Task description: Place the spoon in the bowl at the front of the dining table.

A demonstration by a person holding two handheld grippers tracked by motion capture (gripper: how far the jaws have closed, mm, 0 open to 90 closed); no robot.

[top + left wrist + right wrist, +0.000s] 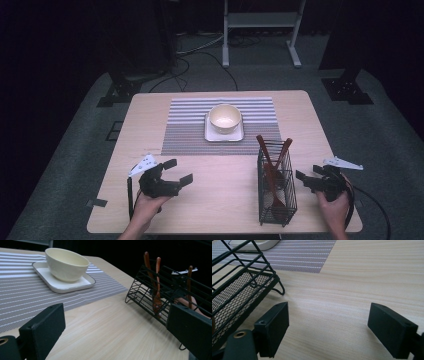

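A cream bowl [225,118] [66,263] stands on a white square plate [209,135] [62,286], in the middle of a striped placemat [185,125] [22,297] [299,257]. A black wire caddy [276,187] [147,293] [237,290] holds reddish-brown wooden utensils [272,160] [156,277]; it sits at the front right of the table. My left gripper [178,171] [116,335] hovers open and empty near the front left, pointing toward the caddy. My right gripper [307,172] [332,327] is open and empty just right of the caddy, over bare wood.
The light wooden table [150,110] has bare wood between the left gripper and the caddy. A white metal frame [260,22] and black stand feet [120,90] are on the grey floor beyond the far edge. A cable [372,210] trails from the right gripper.
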